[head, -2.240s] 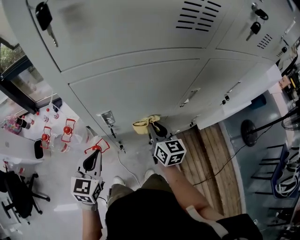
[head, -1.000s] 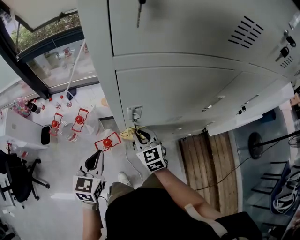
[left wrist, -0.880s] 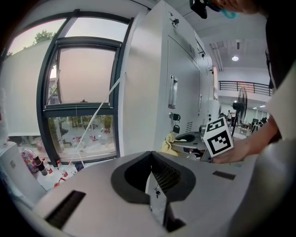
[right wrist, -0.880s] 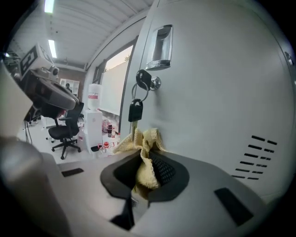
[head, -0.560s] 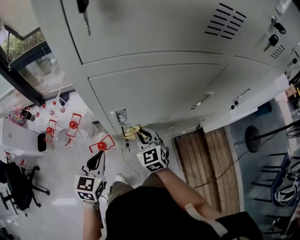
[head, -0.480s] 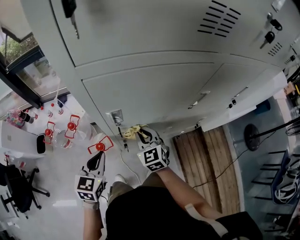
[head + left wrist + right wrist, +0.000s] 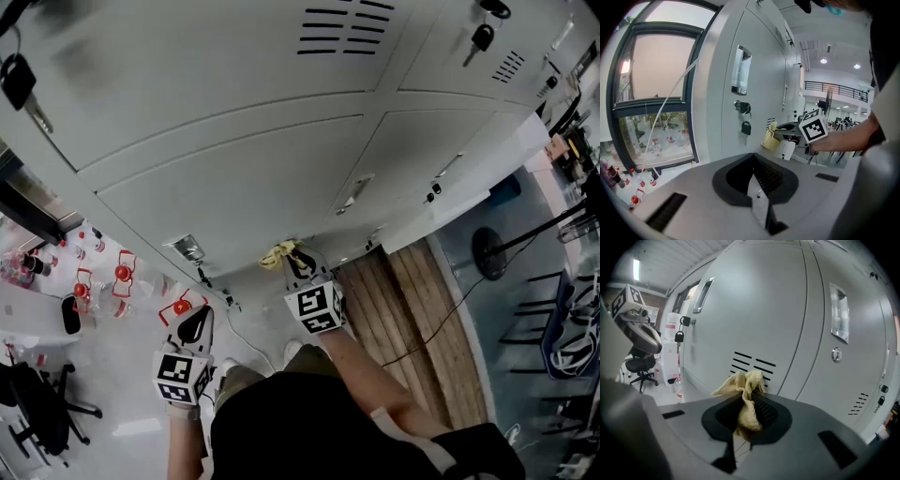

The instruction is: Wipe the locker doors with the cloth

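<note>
You are holding the crumpled pale-yellow cloth point(image 7: 746, 401) up to the pale grey metal locker doors point(image 7: 253, 178).
Your right gripper point(image 7: 294, 266) is clamping the cloth, which is bunching forward from its tips toward the lower door's vent slits point(image 7: 750, 363) straight ahead; contact is unclear. Your left gripper point(image 7: 193, 319), jaws together and empty, is hanging farther back.

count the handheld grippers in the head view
2. The left gripper is low at the left, shut on nothing, away from the lockers. The right gripper is at the middle, shut on the yellow cloth, near the lower locker door. None looks hidden.
</note>
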Available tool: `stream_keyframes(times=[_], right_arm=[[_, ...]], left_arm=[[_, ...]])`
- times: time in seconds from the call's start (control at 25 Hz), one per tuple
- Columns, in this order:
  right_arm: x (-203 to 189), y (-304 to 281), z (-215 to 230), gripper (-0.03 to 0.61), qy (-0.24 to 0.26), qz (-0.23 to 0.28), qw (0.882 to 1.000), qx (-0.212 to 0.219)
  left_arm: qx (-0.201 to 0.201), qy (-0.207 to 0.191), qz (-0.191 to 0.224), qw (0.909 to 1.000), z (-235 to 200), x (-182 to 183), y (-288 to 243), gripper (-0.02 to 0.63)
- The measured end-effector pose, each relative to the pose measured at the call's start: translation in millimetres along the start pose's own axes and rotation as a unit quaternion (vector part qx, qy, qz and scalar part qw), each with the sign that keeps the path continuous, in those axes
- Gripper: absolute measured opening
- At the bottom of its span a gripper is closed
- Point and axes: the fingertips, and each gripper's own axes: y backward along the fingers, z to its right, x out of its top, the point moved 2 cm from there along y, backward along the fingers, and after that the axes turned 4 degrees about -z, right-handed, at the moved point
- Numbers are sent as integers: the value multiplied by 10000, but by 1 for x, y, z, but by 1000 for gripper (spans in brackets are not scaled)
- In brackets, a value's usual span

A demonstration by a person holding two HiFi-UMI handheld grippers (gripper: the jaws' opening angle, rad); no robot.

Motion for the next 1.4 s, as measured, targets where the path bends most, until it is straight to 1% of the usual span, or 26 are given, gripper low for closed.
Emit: stream_keyframes(times=[0.16, 0.36, 0.44, 0.56, 0.64, 0.84, 0.92, 1.08, 1.24, 1.4], right_arm=[[-8, 10, 22, 41, -115, -54, 9994, -308], [-18, 34, 39, 41, -420, -69, 9972, -607], [-20, 48, 44, 41, -673, -20, 9954, -683], [-26, 71, 51, 41, -1242, 90, 9894, -744], [-31, 89, 55, 41, -1536, 151, 9846, -826], [-38, 137, 58, 41, -1895, 224, 9753, -1110], [-41, 153, 56, 41, -2055, 292, 9711, -1177], [-43, 182, 49, 43, -2369, 456, 9623, -1255], [-43, 208, 43, 41, -2543, 575, 9553, -1397], [-49, 220, 37, 41, -2657, 616, 9513, -1435]], left_arm=[[-243, -107, -18, 9996, 12, 6, -15, 9], [-624, -288, -58, 9976, 27, 13, -30, 9], [-814, -370, -37, 9960, 34, 16, -37, 9], [-1148, -458, 68, 9923, 47, 24, -46, 9], [-1382, -551, 105, 9888, 57, 29, -53, 9], [-1906, -795, 106, 9784, 81, 38, -62, 9], [-2068, -875, 169, 9743, 90, 41, -65, 9], [-2441, -917, 336, 9648, 107, 48, -66, 9], [-2786, -1080, 430, 9534, 123, 56, -62, 9], [-2977, -1179, 466, 9462, 135, 57, -61, 9]])
